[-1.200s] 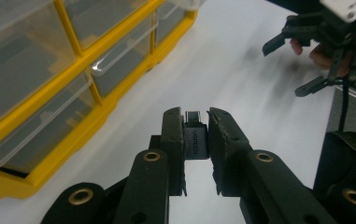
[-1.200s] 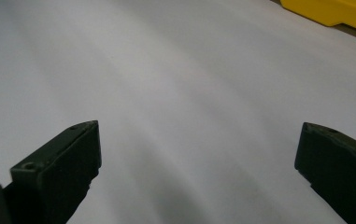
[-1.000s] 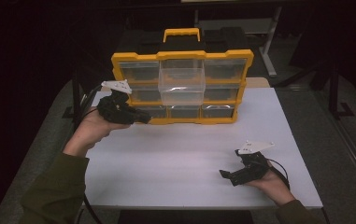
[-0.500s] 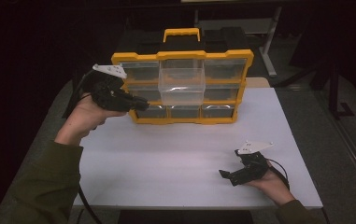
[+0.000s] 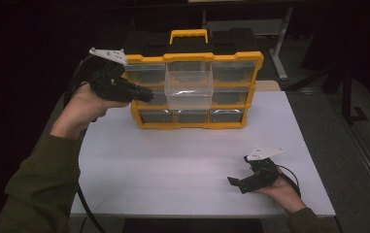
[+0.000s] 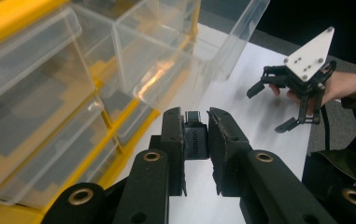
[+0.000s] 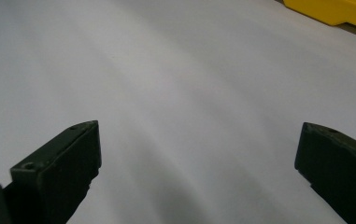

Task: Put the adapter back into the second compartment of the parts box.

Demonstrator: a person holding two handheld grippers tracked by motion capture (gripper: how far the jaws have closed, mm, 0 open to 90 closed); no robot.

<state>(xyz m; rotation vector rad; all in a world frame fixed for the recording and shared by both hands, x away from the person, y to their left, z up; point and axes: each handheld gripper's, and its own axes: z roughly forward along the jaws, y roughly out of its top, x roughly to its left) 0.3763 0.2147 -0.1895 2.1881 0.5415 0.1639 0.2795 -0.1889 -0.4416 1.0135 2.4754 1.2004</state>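
Yellow organizer point(image 5: 192, 124) upright at the far middle of the white desk point(image 5: 173, 160), clear drawers facing the person, yellow handle point(image 5: 188, 35) on top. Top middle drawer point(image 5: 189, 87) pulled out toward the person, the rest pushed in; contents not discernible.

Left hand-held gripper point(image 5: 143, 94) raised off the desk at the organizer's left edge, level with the upper drawer rows, tips pointing right across the front of the left column. Gripped by the left hand point(image 5: 83, 104), olive sleeve point(image 5: 37, 189) trailing to the bottom left. In the left gripper view, left hand-held gripper point(image 6: 196, 126) narrowed onto a small black part point(image 6: 195, 135) with faint lettering, pinched between the pads; what the part is, impossible to say. Clear drawers point(image 6: 49, 93) close by on the left of that view, the pulled-out drawer point(image 6: 222, 42) beyond the tips.

Right hand-held gripper point(image 5: 233, 183) low at the near right of the desk, well apart from the organizer, tips pointing left. Held by the right hand point(image 5: 279, 187), cable looping behind it. In the right gripper view, right hand-held gripper point(image 7: 199, 154) spread wide, holding nothing, bare white desk point(image 7: 175, 70) between the jaws, a yellow corner of the organizer point(image 7: 334, 11) at the top right.
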